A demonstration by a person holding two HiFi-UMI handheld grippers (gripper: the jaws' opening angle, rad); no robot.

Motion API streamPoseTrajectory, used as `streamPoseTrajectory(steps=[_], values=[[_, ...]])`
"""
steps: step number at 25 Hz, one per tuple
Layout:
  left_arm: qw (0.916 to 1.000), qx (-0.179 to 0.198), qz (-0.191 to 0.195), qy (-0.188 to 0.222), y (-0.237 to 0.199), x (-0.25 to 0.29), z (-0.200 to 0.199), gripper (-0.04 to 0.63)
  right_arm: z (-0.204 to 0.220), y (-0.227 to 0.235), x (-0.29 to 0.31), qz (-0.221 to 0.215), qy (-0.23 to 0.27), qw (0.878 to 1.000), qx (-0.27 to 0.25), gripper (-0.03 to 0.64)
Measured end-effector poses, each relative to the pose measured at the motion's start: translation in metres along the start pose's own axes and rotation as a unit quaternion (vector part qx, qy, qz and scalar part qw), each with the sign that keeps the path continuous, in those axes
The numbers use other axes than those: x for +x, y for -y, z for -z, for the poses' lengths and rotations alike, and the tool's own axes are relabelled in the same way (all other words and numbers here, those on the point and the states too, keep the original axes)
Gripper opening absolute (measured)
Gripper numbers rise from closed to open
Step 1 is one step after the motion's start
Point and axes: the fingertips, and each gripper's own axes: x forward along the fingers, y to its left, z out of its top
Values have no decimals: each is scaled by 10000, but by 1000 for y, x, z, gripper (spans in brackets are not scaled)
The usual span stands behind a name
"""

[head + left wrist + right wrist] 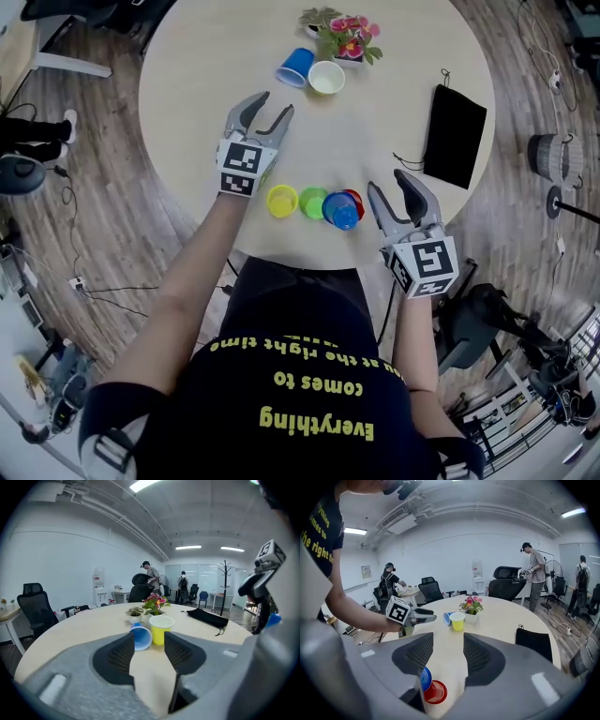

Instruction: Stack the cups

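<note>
The left tongs (274, 103) and right tongs (386, 180) are hovering wide, holding nothing. A yellow cup (282, 201), a green cup (312, 202), and a blue cup (340, 211) touching a red cup (354, 199) are sitting along the near table (187, 56) edge.

Left tool (273, 105): held forward on the person's left, tilted slightly downward. Jaws stand apart and grip nothing. Dark ribbed pads (117, 656) face each other across an open gap. Marker cube (242, 169) sits at its rear, above the wrist.
Left forearm (187, 281): bare, stretched forward.
Right tool (387, 182): held nearer the body on the right, angled downward. Jaws stand apart and are empty. Its marker cube (427, 265) faces up.
Right forearm (412, 337): bare, drawn close to the torso.
</note>
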Motion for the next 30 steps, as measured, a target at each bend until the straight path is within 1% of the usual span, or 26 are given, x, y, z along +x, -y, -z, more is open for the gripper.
streamPoseTrajectory(steps=[5,8,13,15,17,20,21,22,23,28,30], values=[[9988,259,233,-339,6,37,22,172,7,3,4,44,-70,10000,28,213],[9976,484,277,-409,9,54,29,147,12,5,5,72,-100,9999,66,212],[9967,590,249,-498,9,79,35,137,17,10,3,140,-144,9997,121,209],[9963,614,255,-547,8,86,37,130,19,11,1,172,-161,9996,154,207],[9962,622,239,-562,7,92,36,105,21,14,0,207,-174,9994,196,206],[9960,651,218,-574,5,98,34,87,24,17,0,246,-196,9992,242,204],[9959,658,216,-575,4,99,34,70,25,18,0,254,-200,9992,247,202],[9960,662,203,-572,4,99,34,39,25,18,0,259,-196,9992,250,202],[9960,664,182,-569,3,99,34,31,24,18,0,259,-182,9992,251,201],[9965,595,178,-568,1,87,34,26,18,17,2,228,-113,9994,214,198],[9973,528,196,-468,-1,75,30,23,14,15,4,184,-74,9996,205,198]])
